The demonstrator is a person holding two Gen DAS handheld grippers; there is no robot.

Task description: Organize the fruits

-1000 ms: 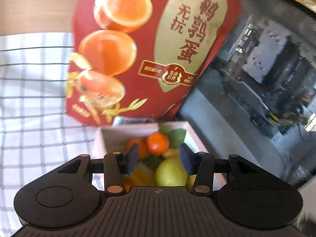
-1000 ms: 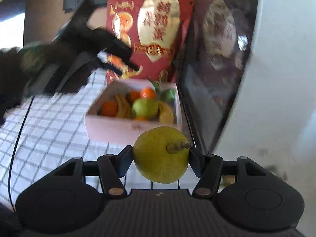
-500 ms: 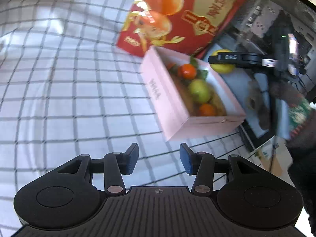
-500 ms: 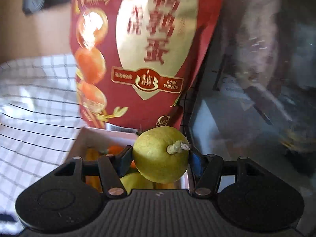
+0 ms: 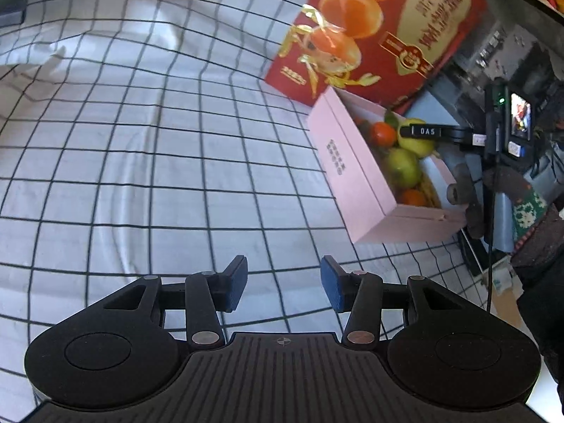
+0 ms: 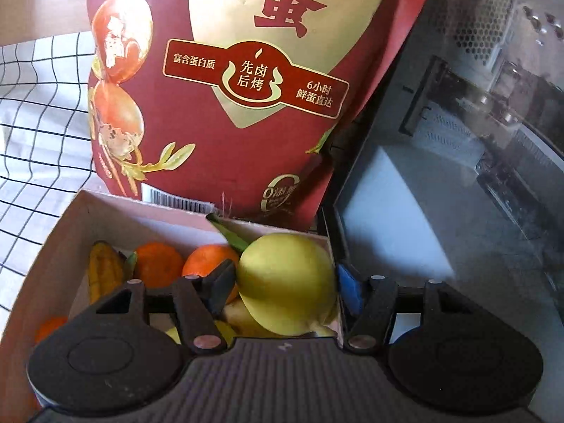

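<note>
The pink box (image 5: 356, 176) sits on the checked white cloth (image 5: 141, 141), its far end right against the foot of a tall red snack bag (image 6: 246, 88) printed with oranges and gold lettering, and a dark glass-fronted appliance (image 6: 476, 141) stands just beside the box on the side away from the open cloth. Inside the box lie mandarins (image 6: 157, 264), a green pear (image 5: 403, 167) near the middle, and banana-yellow pieces along the walls. The right gripper (image 6: 285, 283) reaches over the box's far corner nearest the appliance, with a yellow-green pear (image 6: 285, 282) between its fingers; its jaws have just been opening, and a sliver of gap shows between the fruit and the blue pad (image 6: 349, 289), so the pear seems to be resting low in the box among the other fruit rather than being squeezed, though whether the dark pad on the other side touches it cannot be told. Seen from the left wrist view, that same pear hangs at the box's far end beside a mandarin. The left gripper (image 5: 282, 287) hovers over bare cloth well apart from the box's near end, its jaws apart with nothing between them. A person's patterned sleeve (image 5: 528, 211) shows beyond the box's appliance side.
</note>
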